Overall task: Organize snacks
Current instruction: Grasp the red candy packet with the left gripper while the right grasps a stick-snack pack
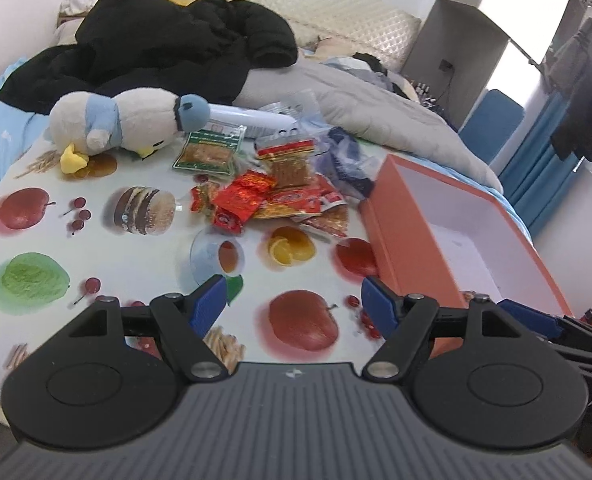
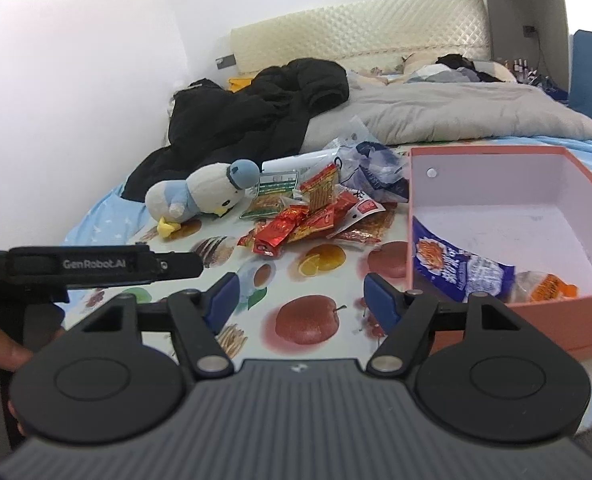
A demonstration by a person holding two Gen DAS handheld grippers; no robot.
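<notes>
A bed (image 2: 476,116) fills the room, its grey duvet (image 1: 376,116) pushed toward the headboard and a black padded jacket (image 1: 156,52) heaped on the far side. Over the near part lies a cloth printed with fruit and burgers (image 1: 108,264). On the right of that cloth sits an open orange box (image 2: 508,312) with a pale inside; a blue snack packet (image 2: 456,268) and an orange-printed packet (image 2: 548,286) lie against its near wall. Beside the box, toward the middle of the cloth, a loose pile of snack packets (image 1: 280,196) spreads out, mostly red and gold, with a green-edged packet (image 1: 210,152) at its far left edge. Just left of the pile a plush penguin (image 1: 124,124) lies on its side, white and pale blue. The left tongs (image 1: 294,302) hover above the cloth short of the pile, spread wide with nothing between them. The right tongs (image 2: 300,300) are likewise spread and empty, near the box's near corner.
</notes>
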